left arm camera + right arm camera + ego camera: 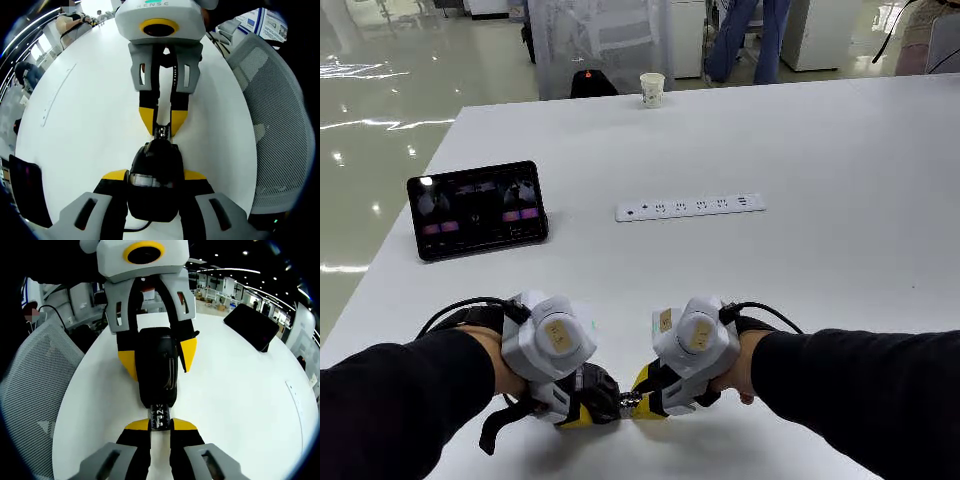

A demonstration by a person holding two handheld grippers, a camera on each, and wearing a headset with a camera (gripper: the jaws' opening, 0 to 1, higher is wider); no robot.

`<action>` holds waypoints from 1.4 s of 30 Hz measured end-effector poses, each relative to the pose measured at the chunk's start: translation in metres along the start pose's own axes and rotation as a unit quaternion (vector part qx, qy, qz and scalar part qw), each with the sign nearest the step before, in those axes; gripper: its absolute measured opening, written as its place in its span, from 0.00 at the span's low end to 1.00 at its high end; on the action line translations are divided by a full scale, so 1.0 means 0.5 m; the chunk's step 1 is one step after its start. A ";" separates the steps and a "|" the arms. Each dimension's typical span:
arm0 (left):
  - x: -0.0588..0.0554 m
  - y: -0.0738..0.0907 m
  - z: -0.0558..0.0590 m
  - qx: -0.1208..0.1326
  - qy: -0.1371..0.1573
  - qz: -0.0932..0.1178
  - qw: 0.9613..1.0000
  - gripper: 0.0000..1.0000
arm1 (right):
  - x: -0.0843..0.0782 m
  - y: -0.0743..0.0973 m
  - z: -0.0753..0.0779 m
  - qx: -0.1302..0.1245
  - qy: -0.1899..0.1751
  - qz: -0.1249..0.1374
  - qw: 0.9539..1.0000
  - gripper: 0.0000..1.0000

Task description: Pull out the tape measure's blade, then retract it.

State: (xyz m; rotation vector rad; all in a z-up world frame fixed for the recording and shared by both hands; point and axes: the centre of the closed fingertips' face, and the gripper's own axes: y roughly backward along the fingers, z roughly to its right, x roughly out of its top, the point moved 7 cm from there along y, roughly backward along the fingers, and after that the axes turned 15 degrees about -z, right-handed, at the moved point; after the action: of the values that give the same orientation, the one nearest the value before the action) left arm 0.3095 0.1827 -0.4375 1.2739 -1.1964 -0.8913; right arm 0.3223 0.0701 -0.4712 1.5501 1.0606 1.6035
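Note:
The black tape measure sits low over the white table, close to its near edge. My left gripper is shut on its body, yellow tips on both sides. My right gripper faces it tip to tip and is shut on the end of the blade. Only a short piece of blade with black markings shows between the case and my right jaws. In the left gripper view the right gripper pinches the metal hook just ahead of the case.
A dark tablet lies at the left of the table, a white power strip across the middle, and a paper cup at the far edge. A grey mesh chair stands just behind the near edge.

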 end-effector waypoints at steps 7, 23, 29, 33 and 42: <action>-0.001 0.001 0.000 0.000 0.001 0.000 1.000 0.34 | -0.006 0.005 0.000 0.000 -0.003 -0.003 1.000 0.10; 0.000 0.001 0.000 0.004 0.003 -0.002 1.000 0.34 | -0.028 0.017 -0.004 -0.006 -0.005 -0.009 1.000 0.10; 0.001 0.001 0.000 0.003 0.005 -0.001 1.000 0.34 | -0.039 0.025 -0.002 -0.006 -0.008 -0.008 1.000 0.10; 0.001 0.000 -0.001 0.002 0.005 -0.002 1.000 0.34 | -0.048 0.030 -0.001 -0.006 -0.007 -0.010 1.000 0.10; 0.002 0.000 -0.001 0.003 0.007 -0.002 1.000 0.34 | -0.067 0.038 0.002 -0.007 -0.011 -0.014 1.000 0.10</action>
State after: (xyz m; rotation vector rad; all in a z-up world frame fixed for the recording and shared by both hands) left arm 0.3102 0.1820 -0.4375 1.2845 -1.1870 -0.8818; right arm 0.3274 0.0320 -0.4695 1.5333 1.0516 1.5681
